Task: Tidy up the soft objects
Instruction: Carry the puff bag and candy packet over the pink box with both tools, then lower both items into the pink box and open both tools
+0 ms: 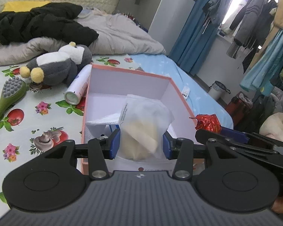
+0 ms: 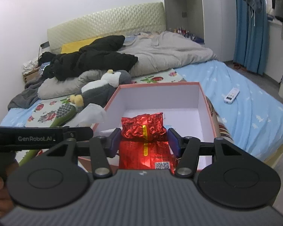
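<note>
An open pink box (image 1: 181, 96) with a white inside stands on the bed; it also shows in the right wrist view (image 2: 203, 101). My left gripper (image 1: 141, 143) is shut on a white translucent pouch (image 1: 143, 124) with something cream-coloured inside, held over the box's near end. My right gripper (image 2: 143, 141) is shut on a crinkled red foil packet (image 2: 144, 130), held over the box's near edge. That packet (image 1: 207, 122) and the right gripper show at the right of the left wrist view. A grey and white plush penguin (image 1: 60, 64) lies left of the box.
A spray can (image 1: 78, 86) lies against the box's left wall. A green massage brush (image 1: 9, 96) lies further left on the fruit-print cloth. A black jacket (image 1: 39, 24) and a grey quilt (image 2: 166, 52) are behind. A white remote (image 2: 231, 95) lies on the blue sheet at right.
</note>
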Available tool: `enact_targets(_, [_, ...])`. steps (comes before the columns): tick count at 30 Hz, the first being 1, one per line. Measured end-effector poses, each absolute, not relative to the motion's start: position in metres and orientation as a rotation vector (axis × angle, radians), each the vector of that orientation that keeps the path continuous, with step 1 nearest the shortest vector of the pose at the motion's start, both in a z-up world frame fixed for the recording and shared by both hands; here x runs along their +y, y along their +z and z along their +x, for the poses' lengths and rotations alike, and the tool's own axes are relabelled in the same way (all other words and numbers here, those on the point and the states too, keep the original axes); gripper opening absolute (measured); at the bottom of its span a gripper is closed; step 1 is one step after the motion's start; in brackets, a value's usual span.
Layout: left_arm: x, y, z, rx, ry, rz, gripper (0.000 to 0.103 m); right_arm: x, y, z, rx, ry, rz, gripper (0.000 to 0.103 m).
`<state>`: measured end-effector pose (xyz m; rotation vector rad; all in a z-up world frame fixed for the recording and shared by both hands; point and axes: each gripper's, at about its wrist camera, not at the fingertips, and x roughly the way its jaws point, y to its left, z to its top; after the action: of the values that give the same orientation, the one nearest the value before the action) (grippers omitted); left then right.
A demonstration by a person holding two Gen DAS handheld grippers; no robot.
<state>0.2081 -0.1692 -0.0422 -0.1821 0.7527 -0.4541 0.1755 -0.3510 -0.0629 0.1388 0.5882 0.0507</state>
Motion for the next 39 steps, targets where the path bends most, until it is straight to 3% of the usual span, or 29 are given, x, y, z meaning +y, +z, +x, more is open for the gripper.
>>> enact_targets(31, [-0.238,-0.137,0.420,1.049,-0.426,-0.165,0.051,-0.408,-0.147,0.364,0.932,0.047,0.230,0.057])
enact_targets(39, [-0.245,-0.166,0.445,1.109,-0.385,-0.130,0.054,-0.408,-0.175,0.383,0.997,0.058,0.262,0.057])
